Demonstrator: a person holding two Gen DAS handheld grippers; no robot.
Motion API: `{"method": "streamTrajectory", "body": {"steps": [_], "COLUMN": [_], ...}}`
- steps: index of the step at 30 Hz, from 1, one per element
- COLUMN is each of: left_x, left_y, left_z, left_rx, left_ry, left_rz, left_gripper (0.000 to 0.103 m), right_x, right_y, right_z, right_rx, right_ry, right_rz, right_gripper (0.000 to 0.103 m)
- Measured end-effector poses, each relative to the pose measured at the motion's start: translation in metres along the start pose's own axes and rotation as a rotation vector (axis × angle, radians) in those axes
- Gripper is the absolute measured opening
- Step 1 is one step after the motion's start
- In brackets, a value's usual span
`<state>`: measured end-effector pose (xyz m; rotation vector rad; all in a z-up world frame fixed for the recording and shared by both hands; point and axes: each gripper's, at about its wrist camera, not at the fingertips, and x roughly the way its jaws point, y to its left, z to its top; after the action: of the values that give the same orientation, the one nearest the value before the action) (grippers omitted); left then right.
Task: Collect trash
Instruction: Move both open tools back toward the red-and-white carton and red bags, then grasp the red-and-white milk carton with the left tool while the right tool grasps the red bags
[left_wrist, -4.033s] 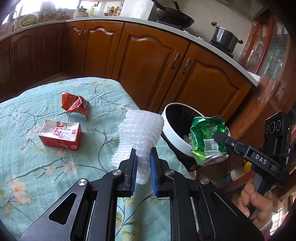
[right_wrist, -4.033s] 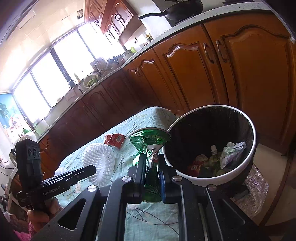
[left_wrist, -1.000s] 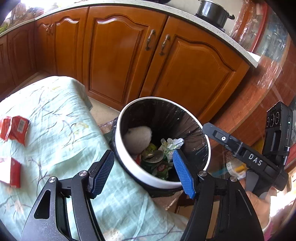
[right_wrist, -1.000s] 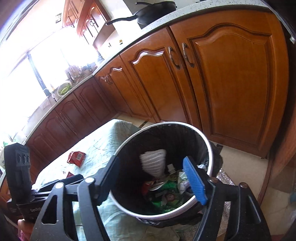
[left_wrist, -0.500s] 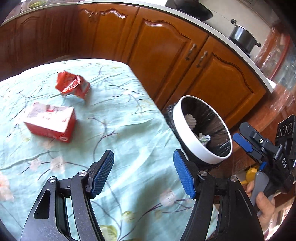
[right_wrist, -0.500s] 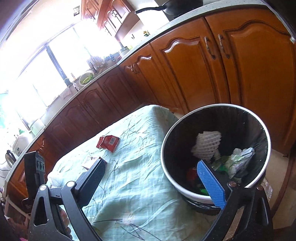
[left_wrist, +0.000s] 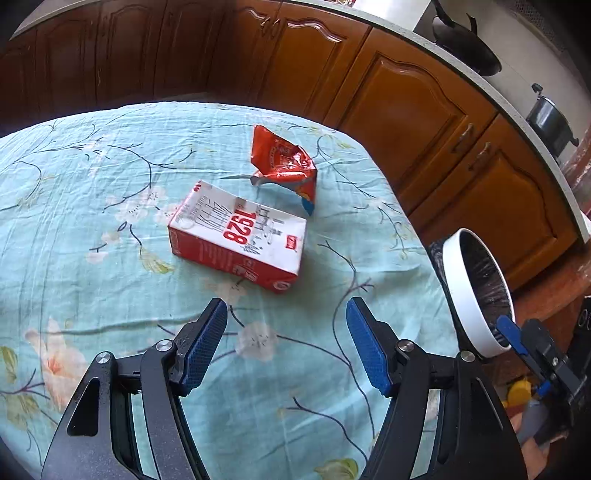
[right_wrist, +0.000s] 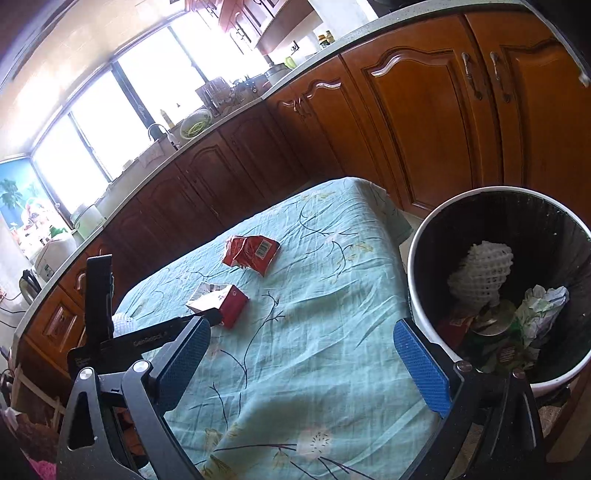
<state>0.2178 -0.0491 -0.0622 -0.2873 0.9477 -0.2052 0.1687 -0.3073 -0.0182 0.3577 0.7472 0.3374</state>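
Both swung tableward, left tool (left_wrist: 287, 334) wide, empty; right tool (right_wrist: 303, 354) likewise

Black claw (left_wrist: 286, 343), blue ribbed pads (left_wrist: 364, 349), silver screws

floral teal tablecloth (left_wrist: 92, 221); wooden cabinets (right_wrist: 406, 122) behind; wok (left_wrist: 465, 48), pot (left_wrist: 550, 120) on counter; bright window (right_wrist: 122, 122).

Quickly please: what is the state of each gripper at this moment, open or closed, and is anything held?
Left gripper: open, holding nothing, above the tablecloth near the red-and-white carton.
Right gripper: open, holding nothing, beside the trash bin.
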Motion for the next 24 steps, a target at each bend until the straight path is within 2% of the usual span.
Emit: {"method": "streamTrajectory", "body": {"steps": [6, 8, 13, 16, 20, 22, 24], "left_x": [0.015, 0.012, -0.004, -0.015, -0.027, -0.031, -0.033], "left_y": [0.011, 0.02, 0.055, 0.084, 0.115, 0.117, 0.114], "left_z": [0.018, 0.019, 0.017, 0.017, 0.015, 0.018, 0.022], "left_rx": [0.0, -0.008, -0.029, -0.075, -0.173, -0.189, -0.191], "left_ry": [-0.005, -0.011, -0.033, -0.041, -0.04, -0.043, -0.049], "left_rz": [0.097, 0.106, 0.15, 0.182, 0.139, 0.108, 0.081], "left_gripper": [0.068, 0.068, 0.07, 0.069, 0.068, 0.069, 0.071], "right_x": [0.021, 0.031, 0.066, 0.089, 0.127, 0.147, 0.164], "right_y": [0.012, 0.017, 0.034, 0.043, 0.054, 0.057, 0.057], "right_z": [0.011, 0.016, 0.028, 0.035, 0.047, 0.053, 0.057], "right_rx": [-0.037, -0.05, -0.084, -0.09, -0.071, -0.056, -0.042], "right_ry": [0.025, 0.04, 0.085, 0.108, 0.146, 0.169, 0.191], "right_rz": [0.012, 0.025, 0.064, 0.081, 0.103, 0.1, 0.088], "right_gripper": [0.1, 0.1, 0.1, 0.097, 0.078, 0.071, 0.057]}}
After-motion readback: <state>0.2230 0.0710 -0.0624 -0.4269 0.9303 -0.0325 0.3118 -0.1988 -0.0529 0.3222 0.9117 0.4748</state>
